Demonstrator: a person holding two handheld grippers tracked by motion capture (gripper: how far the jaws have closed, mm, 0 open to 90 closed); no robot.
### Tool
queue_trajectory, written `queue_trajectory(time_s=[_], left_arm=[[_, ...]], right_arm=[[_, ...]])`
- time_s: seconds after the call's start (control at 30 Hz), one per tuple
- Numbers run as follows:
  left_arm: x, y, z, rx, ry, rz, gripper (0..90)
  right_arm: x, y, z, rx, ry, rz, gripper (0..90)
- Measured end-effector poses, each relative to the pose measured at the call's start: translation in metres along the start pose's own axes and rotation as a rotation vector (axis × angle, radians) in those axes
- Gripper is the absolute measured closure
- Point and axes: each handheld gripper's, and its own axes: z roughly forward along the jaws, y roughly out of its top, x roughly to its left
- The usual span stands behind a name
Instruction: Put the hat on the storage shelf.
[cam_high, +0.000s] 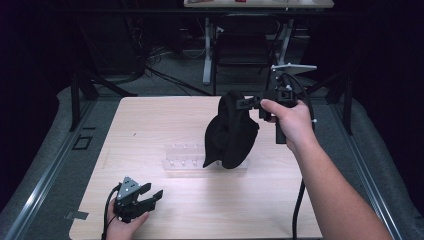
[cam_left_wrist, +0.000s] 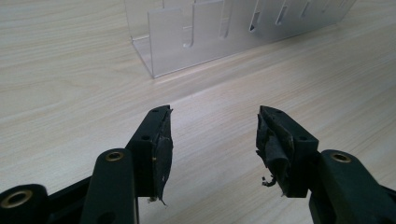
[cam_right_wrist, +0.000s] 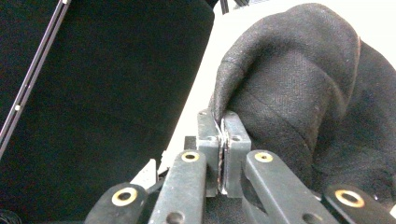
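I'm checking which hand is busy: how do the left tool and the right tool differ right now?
The left tool stands open with nothing between its pads; the right tool is shut on the black cloth. The left tool sits low by the table; the right tool holds the cloth above the clear rack. Both are hand-held.

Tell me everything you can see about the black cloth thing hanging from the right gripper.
The black cloth looks like a soft woven fabric piece, maybe a cap or pouch, folded and rounded with a visible seam. It hangs limp above the clear plastic rack, its lower edge dangling near it. The right gripper pinches a thin fold of its edge between closed jaws. Whether it touches anything else cannot be told.
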Motion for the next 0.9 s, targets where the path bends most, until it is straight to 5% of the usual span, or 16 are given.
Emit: queue_trajectory(time_s=[0.37, 0.53, 0.9], left_arm=[[-0.007, 0.013, -0.006, -0.023, -0.035, -0.014, 46.0], [-0.013, 0.024, -0.007, -0.025, -0.029, 0.037, 46.6], [-0.023, 0.055, 0.010, -0.065, -0.038, 0.075, 49.8]], right_arm=[[-0.001, 0.004, 0.011, 0.002, -0.025, -0.002, 88.4], [0.002, 0.004, 0.014, 0.002, -0.017, -0.007, 88.4], [0.008, 0.003, 0.022, 0.003, 0.002, -0.016, 88.4]])
